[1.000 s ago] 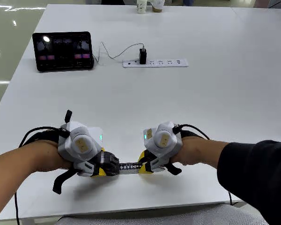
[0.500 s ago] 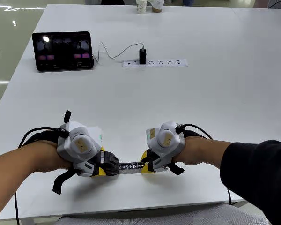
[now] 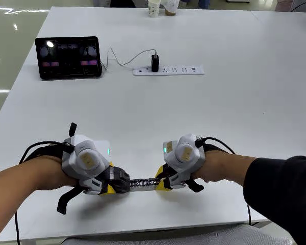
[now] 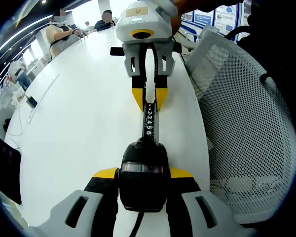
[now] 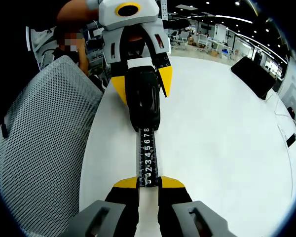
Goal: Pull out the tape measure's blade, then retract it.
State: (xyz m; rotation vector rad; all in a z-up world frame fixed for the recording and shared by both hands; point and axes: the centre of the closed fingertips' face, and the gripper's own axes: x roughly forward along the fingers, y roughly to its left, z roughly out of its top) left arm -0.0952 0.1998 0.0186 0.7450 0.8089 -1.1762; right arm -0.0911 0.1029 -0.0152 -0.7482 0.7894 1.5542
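Note:
A black tape measure case (image 4: 143, 173) sits between the yellow-tipped jaws of my left gripper (image 3: 112, 185), which is shut on it. Its numbered blade (image 5: 147, 155) runs out a short way to my right gripper (image 5: 148, 182), which is shut on the blade's end. In the head view the case (image 3: 119, 181) and the short stretch of blade (image 3: 141, 182) lie low over the white table (image 3: 194, 107) near its front edge, with the right gripper (image 3: 160, 184) to their right. In the left gripper view the right gripper (image 4: 148, 98) faces me across the blade (image 4: 149, 123).
A dark tablet (image 3: 68, 55) stands at the back left. A white power strip (image 3: 168, 70) with a black plug and a cable lies behind the middle. Cups (image 3: 154, 7) stand at the far edge. A mesh chair (image 4: 241, 123) is beside the table's front edge.
The right gripper has moved a little to the right, away from the left one, and slightly more blade shows between them. The left gripper holds about the same place.

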